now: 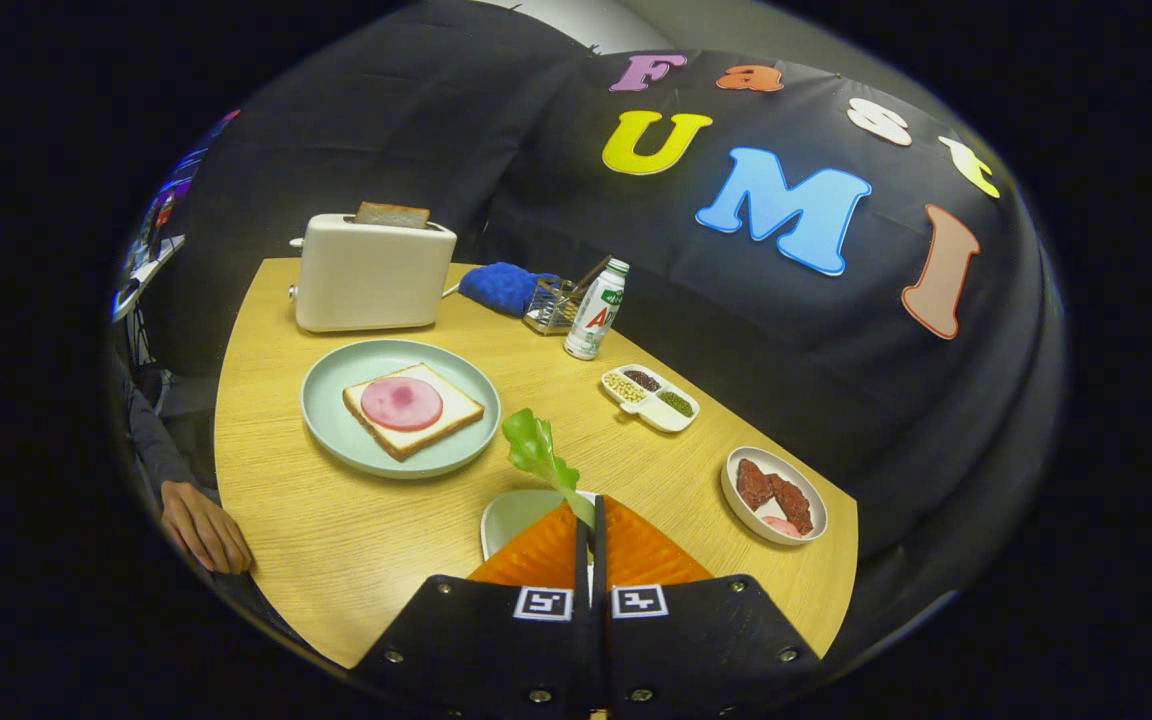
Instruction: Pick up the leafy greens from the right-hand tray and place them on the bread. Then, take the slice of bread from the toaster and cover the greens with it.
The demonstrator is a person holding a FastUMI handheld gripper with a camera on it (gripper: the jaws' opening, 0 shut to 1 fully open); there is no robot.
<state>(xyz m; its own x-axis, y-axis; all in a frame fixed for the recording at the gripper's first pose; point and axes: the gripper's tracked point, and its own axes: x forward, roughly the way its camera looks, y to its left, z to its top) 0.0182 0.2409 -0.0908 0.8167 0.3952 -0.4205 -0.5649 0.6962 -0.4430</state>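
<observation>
Jaws pinch the leafy greens [539, 452], stem hidden between them.

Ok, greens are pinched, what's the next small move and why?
Probably carry the green leafy sprig over toward the white bread slice topped with a pink ham round on the pale blue plate. The gripper is shut on its stem, lifted above the small pale tray, and the bread is bare of greens.

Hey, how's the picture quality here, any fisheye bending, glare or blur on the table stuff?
Gripper view: strong fisheye bending, the wooden table edge curves; lighting even and soft, with no harsh glare on the plate; the toaster, bread slice with ham and leafy greens are sharp; the gripper is shut on the greens' stem; objects near the rim look smeared.
</observation>
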